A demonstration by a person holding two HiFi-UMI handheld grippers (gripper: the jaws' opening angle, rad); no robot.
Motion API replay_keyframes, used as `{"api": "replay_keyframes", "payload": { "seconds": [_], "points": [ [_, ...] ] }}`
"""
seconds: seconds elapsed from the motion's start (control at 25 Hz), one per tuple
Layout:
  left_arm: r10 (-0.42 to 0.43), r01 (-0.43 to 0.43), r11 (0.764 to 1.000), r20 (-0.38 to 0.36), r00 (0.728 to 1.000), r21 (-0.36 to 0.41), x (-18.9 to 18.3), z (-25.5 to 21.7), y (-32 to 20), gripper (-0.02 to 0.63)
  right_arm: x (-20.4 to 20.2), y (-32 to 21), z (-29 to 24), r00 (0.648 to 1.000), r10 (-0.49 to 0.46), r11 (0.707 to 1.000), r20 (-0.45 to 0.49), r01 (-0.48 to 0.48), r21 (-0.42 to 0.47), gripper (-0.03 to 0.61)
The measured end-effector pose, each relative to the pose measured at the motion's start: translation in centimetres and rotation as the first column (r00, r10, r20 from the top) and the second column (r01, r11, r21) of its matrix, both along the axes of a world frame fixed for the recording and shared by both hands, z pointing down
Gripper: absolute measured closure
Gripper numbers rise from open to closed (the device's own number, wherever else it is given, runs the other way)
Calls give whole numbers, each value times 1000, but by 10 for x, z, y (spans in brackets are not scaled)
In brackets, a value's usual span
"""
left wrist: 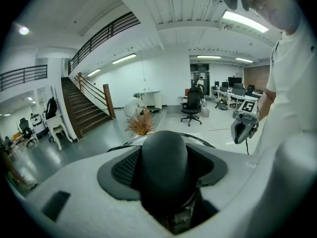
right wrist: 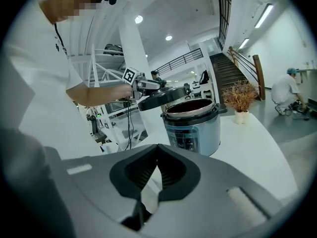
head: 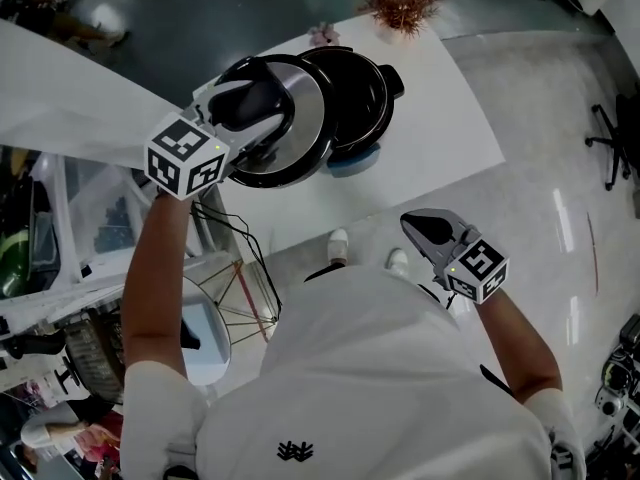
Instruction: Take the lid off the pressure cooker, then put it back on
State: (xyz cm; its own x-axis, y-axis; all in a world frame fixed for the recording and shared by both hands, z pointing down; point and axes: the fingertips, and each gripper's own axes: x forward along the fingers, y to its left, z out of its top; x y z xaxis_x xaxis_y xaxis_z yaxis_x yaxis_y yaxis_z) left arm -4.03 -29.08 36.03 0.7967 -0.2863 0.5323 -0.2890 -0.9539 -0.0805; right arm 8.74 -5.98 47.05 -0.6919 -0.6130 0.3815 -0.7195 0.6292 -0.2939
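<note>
Round polished-steel lid (head: 312, 108), mirror-bright, with smooth black plastic knob (left wrist: 164, 165) of dull sheen. Round pressure cooker (right wrist: 194, 130) in satin silver-blue metal, glossy dark liner inside. Smooth matt white tabletop (head: 430, 138). Glossy, reflective pale grey floor (head: 560, 198).

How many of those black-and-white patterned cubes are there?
2. One cube sits on the left gripper, which holds the lid raised beside the open cooker. The other cube is on the right gripper, held away from the cooker. None seems hidden.
</note>
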Motion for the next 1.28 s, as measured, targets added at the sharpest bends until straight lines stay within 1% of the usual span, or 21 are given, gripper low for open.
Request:
{"api": "replay_keyframes", "payload": {
  "seconds": [0.28,0.72,1.0,1.28],
  "points": [
    [63,-63,998,14,998,0,43,8,-8,328,14,6,1,999,41,999,2,-41,-1,565],
    [123,-123,992,40,992,-19,91,34,-16,327,40,12,5,995,102,995,-2,-102,-11,565],
    [147,-146,989,48,988,-28,110,46,-19,328,55,17,6,992,129,991,-12,-129,-23,565],
    [170,-169,986,73,983,-15,117,54,-21,327,59,16,5,990,141,990,-12,-141,-23,565]
  ]
}}
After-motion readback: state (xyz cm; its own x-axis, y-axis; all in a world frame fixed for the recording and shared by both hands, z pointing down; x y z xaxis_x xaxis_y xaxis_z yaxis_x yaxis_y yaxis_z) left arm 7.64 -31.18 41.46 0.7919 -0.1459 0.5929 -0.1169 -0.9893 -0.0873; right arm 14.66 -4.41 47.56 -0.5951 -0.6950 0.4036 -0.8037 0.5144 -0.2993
